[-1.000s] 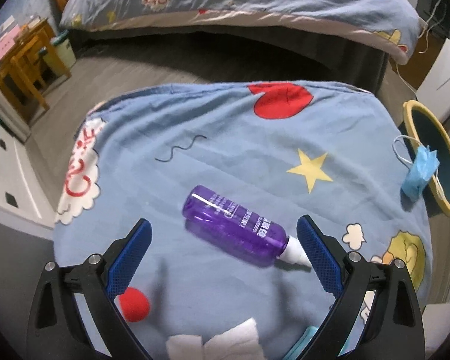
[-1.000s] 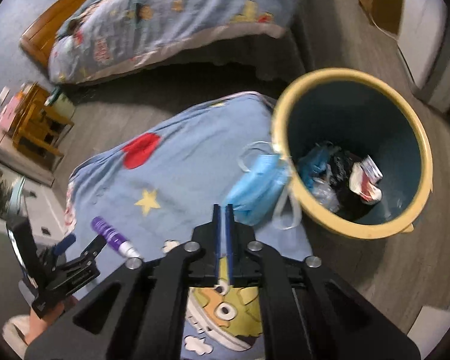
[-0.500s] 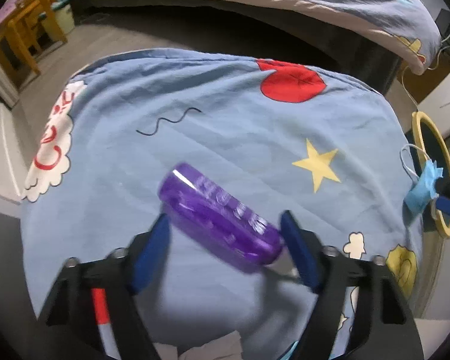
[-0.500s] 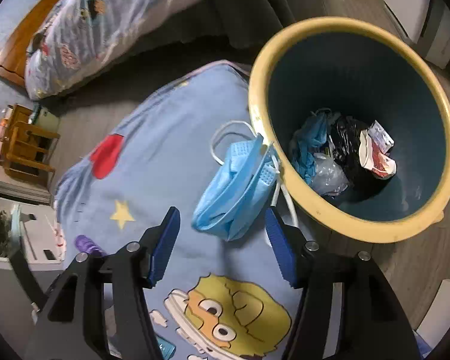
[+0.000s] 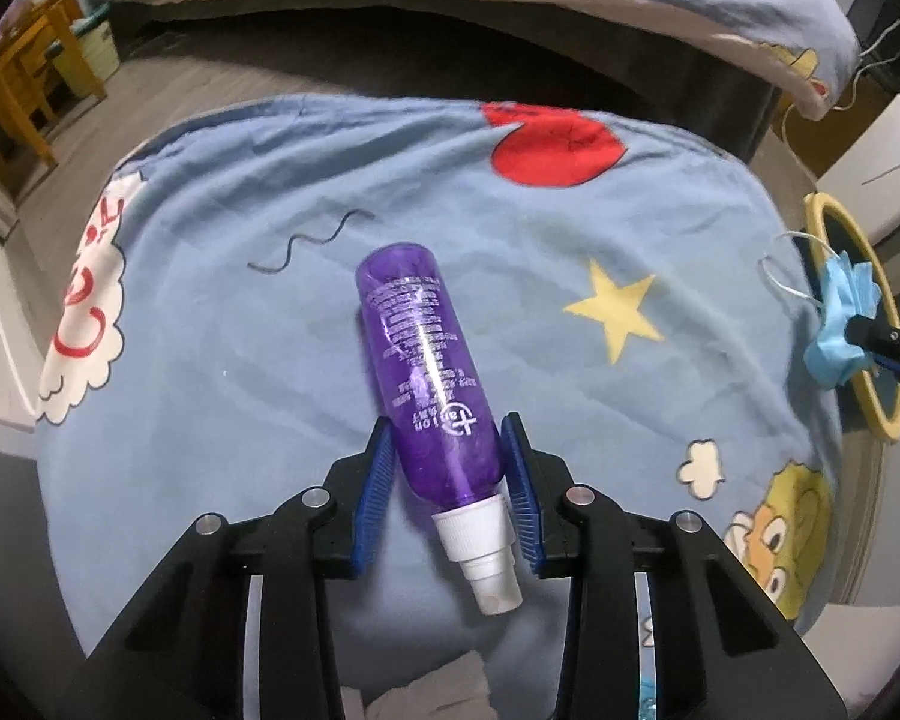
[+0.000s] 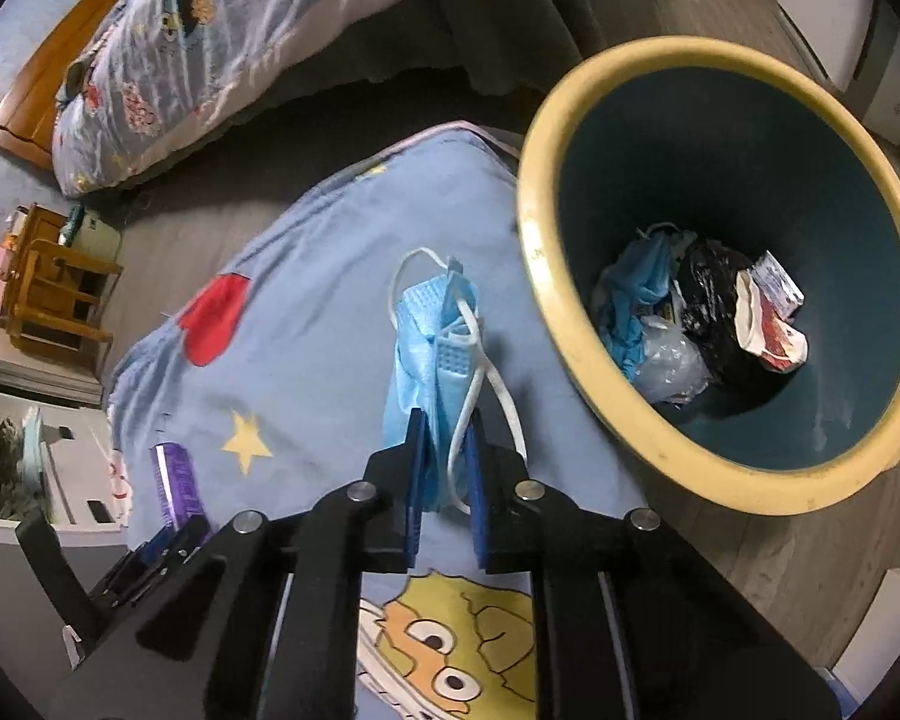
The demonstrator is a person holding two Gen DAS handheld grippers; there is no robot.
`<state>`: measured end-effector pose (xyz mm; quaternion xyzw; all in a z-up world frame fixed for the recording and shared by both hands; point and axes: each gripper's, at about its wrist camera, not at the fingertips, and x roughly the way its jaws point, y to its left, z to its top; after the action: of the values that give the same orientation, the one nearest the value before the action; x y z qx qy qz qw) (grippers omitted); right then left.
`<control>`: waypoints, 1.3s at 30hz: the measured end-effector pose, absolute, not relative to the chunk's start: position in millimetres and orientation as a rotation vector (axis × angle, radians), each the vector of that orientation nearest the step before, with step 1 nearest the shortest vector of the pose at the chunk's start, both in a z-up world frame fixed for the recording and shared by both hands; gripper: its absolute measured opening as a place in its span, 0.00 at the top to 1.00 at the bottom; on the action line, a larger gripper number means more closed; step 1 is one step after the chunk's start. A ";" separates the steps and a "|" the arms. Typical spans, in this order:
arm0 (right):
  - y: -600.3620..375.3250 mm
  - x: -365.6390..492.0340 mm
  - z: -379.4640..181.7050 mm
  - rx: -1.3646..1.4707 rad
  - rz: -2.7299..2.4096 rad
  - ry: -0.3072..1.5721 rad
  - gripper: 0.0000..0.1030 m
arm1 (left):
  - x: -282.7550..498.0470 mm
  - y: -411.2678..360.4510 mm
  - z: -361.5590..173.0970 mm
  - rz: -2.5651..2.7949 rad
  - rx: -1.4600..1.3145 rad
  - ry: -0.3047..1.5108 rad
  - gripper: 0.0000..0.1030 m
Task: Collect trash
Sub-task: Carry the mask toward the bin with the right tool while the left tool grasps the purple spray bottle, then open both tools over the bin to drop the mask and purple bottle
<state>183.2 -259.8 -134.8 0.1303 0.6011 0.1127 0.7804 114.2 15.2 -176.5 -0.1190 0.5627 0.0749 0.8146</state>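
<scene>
- Left wrist view: the left gripper [image 5: 447,468] has just been closing, and its blue pads now press both sides of the purple bottle [image 5: 426,372] near its white cap, which points back toward the camera — the bottle's far end juts out over the blue cartoon-print blanket [image 5: 270,360].
- A yellow star [image 5: 615,307], a red heart [image 5: 555,147] and a dark squiggle are printed on the cloth around the bottle.
- At the far right edge only a thin slice of the yellow-rimmed bin [image 5: 888,426] shows, with the crumpled blue face mask [image 5: 840,336] in front of it, pinched by a dark gripper tip.
- Right wrist view: the right gripper [image 6: 444,468] has also just been closing; its jaws are clamped on the lower part of the face mask [image 6: 426,348], and a white ear loop trails between and past the pads.
- Only here does the bin [image 6: 570,312] open up fully — it stands just beside the blanket's edge, with a blue mask, a black bag, clear plastic and a red-and-white wrapper at the bottom.
- Low on the left, the bottle [image 6: 177,480] appears small, held in the other gripper.
</scene>
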 end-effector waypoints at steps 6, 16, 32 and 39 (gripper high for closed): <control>-251.3 171.5 -116.1 0.267 0.276 1.267 0.89 | 108.2 4.0 -156.8 0.116 -0.218 1.148 0.64; -252.1 136.2 -60.8 0.205 0.298 1.144 0.89 | 100.1 -11.0 -125.8 0.062 -0.177 1.063 0.65; -287.5 134.4 -29.2 0.254 0.323 1.055 0.89 | 98.3 -60.9 -99.9 -0.064 -0.025 0.972 0.65; -307.2 158.8 -30.3 0.211 0.273 1.040 0.89 | 111.0 -108.8 -90.3 -0.166 0.045 0.951 0.64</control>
<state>158.8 -307.2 -30.3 0.1003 0.4944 0.1298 0.8536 111.0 -108.8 -90.3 0.0218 0.4572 -0.0799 0.8855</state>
